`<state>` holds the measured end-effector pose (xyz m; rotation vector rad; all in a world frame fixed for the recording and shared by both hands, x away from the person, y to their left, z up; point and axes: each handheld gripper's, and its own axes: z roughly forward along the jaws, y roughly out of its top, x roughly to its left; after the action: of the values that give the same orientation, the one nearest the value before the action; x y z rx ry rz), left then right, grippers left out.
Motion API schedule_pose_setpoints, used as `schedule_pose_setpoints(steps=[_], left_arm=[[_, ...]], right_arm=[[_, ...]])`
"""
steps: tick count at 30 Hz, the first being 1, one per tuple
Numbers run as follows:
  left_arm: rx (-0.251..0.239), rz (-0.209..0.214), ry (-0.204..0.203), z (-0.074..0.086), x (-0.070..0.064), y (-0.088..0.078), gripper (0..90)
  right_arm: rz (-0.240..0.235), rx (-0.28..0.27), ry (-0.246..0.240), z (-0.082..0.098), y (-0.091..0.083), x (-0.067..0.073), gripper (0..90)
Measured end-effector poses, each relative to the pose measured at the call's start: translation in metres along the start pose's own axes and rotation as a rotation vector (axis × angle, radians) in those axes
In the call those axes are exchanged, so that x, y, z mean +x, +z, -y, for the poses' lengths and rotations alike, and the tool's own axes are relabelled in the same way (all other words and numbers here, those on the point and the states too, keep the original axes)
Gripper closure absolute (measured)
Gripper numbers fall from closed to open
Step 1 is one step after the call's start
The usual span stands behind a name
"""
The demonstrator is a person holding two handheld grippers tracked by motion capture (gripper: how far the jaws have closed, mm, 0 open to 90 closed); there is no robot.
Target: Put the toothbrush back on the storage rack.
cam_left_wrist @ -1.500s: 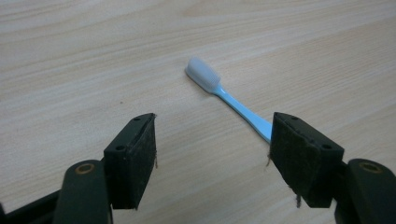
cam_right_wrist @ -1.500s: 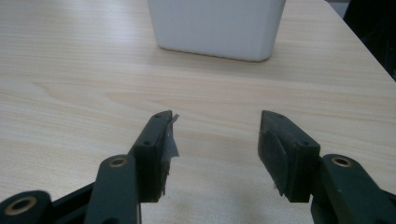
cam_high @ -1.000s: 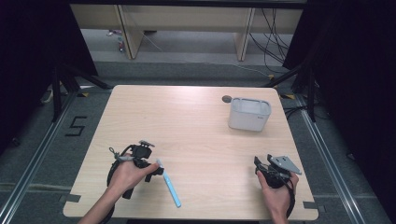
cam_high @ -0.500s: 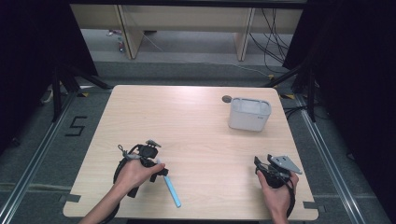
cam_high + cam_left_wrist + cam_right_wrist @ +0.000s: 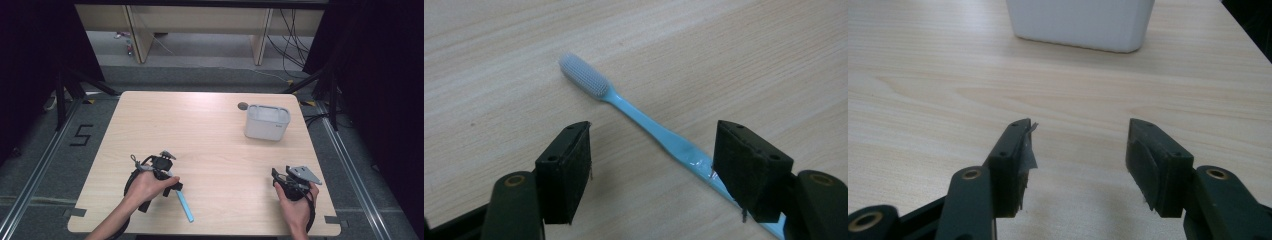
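Note:
A light blue toothbrush (image 5: 185, 206) lies flat on the wooden table (image 5: 210, 140) near the front left. In the left gripper view the toothbrush (image 5: 649, 125) runs diagonally, its pale bristle head pointing away. My left gripper (image 5: 651, 150) is open and low over it, one jaw on each side of the handle, not touching it. In the high view the left gripper (image 5: 175, 186) sits over the brush's upper end. My right gripper (image 5: 277, 176) rests open near the front right with nothing between its jaws (image 5: 1078, 145).
A white rectangular bin (image 5: 267, 121) stands at the back right, straight ahead of the right gripper, where the bin (image 5: 1080, 22) shows its lower wall. A small dark round object (image 5: 243, 105) lies just behind the bin. Bare wood separates the two grippers.
My left gripper has moved right and toward the front edge, coming down over the toothbrush. The toothbrush and the right gripper have stayed put.

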<state>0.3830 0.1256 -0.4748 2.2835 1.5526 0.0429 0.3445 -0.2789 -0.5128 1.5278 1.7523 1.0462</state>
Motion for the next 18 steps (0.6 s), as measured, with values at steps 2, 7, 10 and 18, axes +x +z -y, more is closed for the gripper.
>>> schedule_pose_setpoints(steps=[2, 7, 10, 18], left_arm=[[0.001, -0.006, 0.004, -0.0007, -0.0007, 0.0, 30.7], [0.008, -0.01, 0.012, -0.0017, -0.0027, 0.0017, 30.0], [0.012, -0.015, 0.019, -0.0014, -0.002, 0.0019, 29.9], [0.016, -0.023, 0.019, -0.0019, -0.0012, 0.0041, 29.5]], right_arm=[[0.007, 0.011, 0.009, -0.0004, -0.0002, 0.0008, 44.6], [-0.004, -0.014, -0.016, -0.0004, 0.0023, -0.0026, 44.3], [-0.002, -0.006, -0.011, -0.0005, 0.002, -0.0015, 44.3], [0.001, -0.007, -0.017, -0.0006, 0.0014, -0.0021, 44.1]])
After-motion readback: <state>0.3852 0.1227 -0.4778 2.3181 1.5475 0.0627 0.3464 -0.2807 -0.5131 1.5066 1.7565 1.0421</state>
